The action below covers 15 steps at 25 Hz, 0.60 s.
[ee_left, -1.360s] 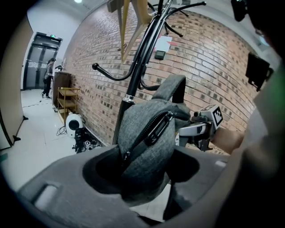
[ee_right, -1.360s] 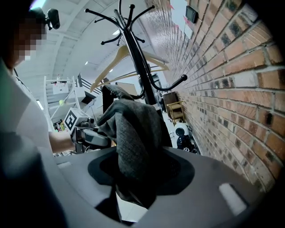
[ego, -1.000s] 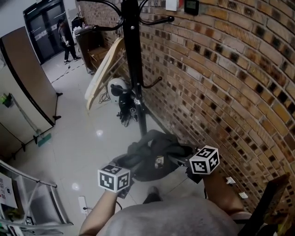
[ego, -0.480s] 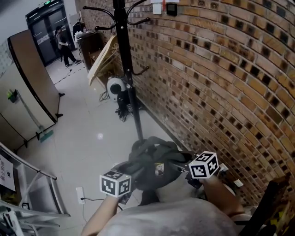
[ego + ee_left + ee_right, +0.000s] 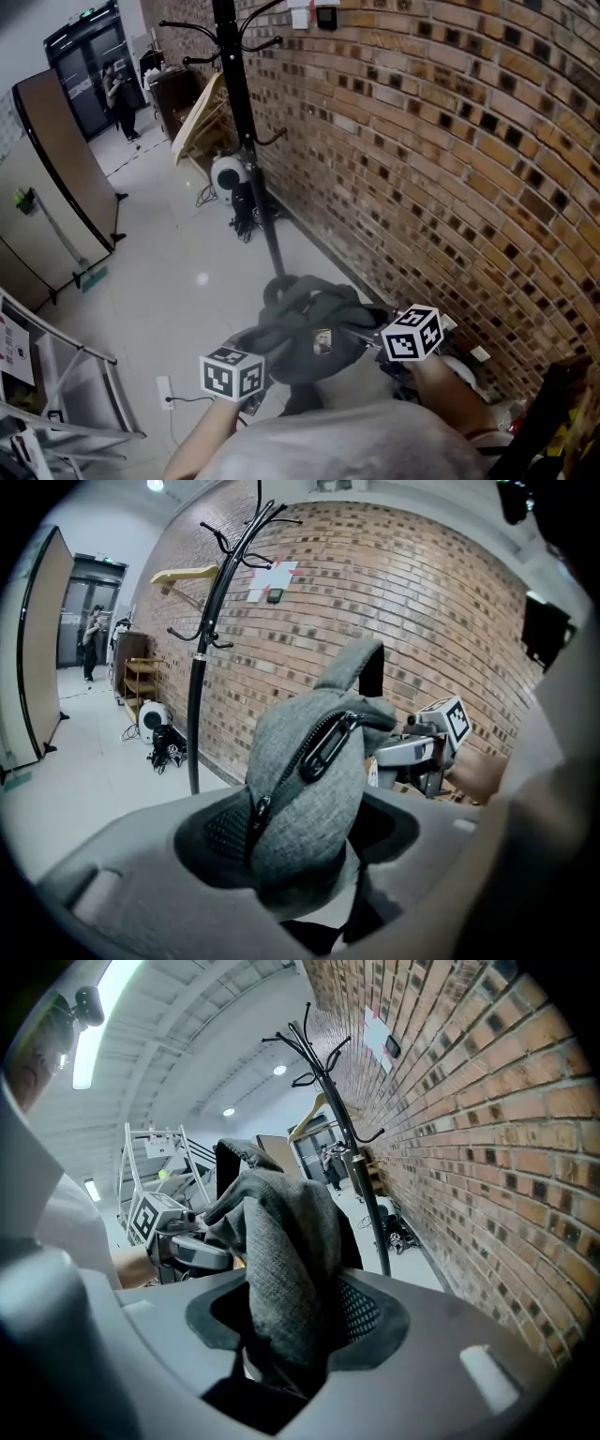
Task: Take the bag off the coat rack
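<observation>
- Your left gripper has its jaws partway apart, clamped on grey fabric beside the zip.
- The bag hangs between your two grippers, well apart from the coat rack. No hook touches it, so the lift-off looks done.
- Your right gripper pinches another fold, jaws half-closed. Probably only carrying the bag away or setting it down is left.
</observation>
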{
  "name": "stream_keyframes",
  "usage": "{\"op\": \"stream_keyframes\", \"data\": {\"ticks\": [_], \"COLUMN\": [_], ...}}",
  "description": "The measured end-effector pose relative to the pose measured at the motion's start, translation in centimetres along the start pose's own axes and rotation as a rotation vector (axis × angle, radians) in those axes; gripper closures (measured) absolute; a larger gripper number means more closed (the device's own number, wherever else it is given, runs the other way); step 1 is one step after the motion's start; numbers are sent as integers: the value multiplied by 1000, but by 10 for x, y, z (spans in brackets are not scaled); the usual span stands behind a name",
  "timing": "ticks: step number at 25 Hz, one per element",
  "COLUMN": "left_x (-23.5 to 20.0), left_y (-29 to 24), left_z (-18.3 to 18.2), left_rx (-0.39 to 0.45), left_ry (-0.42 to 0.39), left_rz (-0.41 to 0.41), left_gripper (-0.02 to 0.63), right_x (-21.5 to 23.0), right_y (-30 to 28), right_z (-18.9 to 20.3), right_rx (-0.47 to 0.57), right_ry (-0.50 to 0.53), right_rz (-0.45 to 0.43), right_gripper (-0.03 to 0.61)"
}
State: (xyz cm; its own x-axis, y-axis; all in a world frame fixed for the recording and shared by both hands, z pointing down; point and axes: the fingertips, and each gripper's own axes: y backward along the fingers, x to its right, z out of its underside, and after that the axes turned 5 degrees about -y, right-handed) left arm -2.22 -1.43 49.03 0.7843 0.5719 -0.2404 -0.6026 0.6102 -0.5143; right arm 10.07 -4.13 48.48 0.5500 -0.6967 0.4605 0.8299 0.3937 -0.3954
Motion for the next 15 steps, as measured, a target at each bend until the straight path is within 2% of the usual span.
{"op": "stream_keyframes", "data": {"ticks": [15], "left_x": [14], "left_y": [4], "left_z": [17], "left_rx": [-5], "left_ry": [14], "left_rz": [17], "left_gripper": [339], "right_x": [-9], "right_y": [11], "right_z": [20], "right_rx": [-17], "right_ry": [-17], "right_rz": [16], "right_gripper": [383]}}
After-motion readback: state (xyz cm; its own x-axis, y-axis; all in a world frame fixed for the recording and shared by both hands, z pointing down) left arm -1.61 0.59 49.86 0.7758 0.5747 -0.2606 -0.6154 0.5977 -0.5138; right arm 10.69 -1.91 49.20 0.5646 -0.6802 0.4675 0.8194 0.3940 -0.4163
